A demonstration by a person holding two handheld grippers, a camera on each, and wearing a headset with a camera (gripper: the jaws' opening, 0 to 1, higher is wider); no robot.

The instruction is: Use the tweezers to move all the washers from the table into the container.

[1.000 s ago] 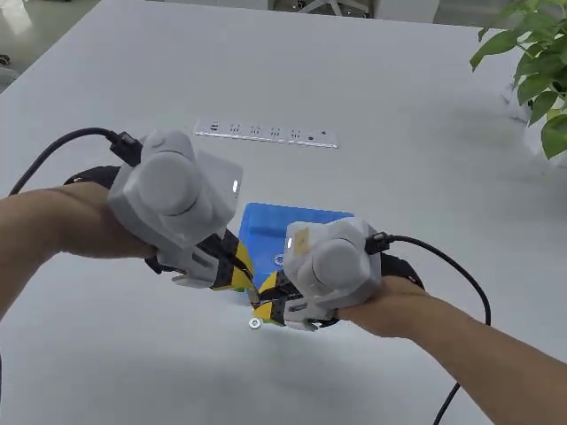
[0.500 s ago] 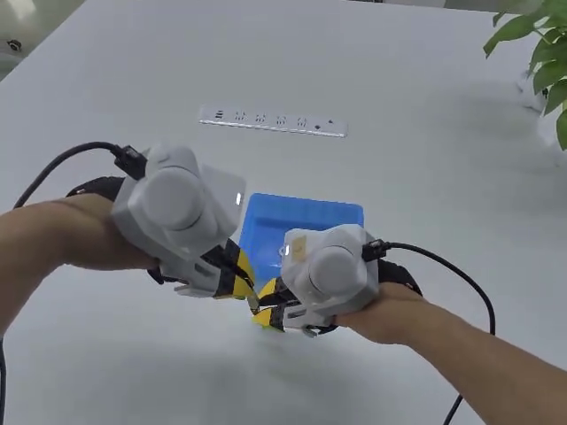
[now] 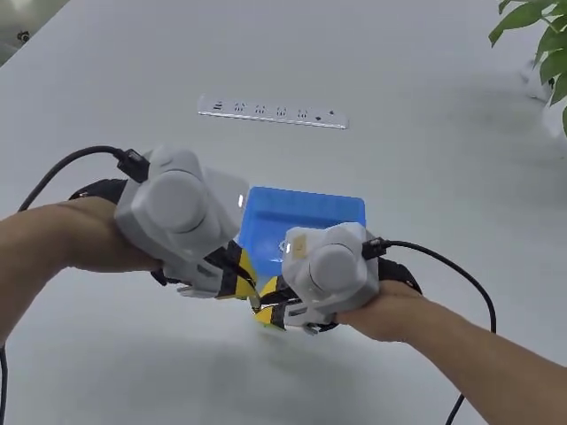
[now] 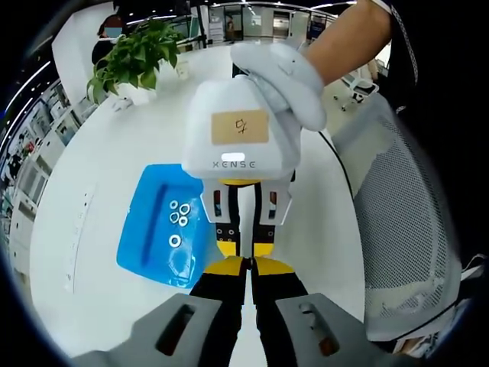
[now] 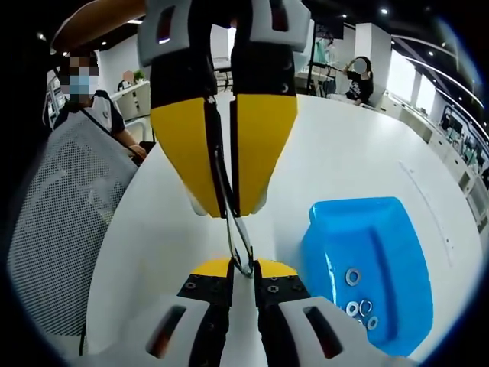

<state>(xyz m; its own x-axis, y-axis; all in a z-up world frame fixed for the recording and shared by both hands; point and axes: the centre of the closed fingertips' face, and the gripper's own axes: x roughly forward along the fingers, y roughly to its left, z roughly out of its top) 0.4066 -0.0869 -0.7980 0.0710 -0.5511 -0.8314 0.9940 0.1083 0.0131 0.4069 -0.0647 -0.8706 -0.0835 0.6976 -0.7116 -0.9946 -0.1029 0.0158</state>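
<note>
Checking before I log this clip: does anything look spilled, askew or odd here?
Nothing is spilled: the washers lie inside the blue container. One oddity: the left gripper and right gripper both clamp the same tweezers, tip to tip.

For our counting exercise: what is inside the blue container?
Several washers lie in the container. In the head view, the left gripper and right gripper, holding the tweezers, cover its near edge.
</note>
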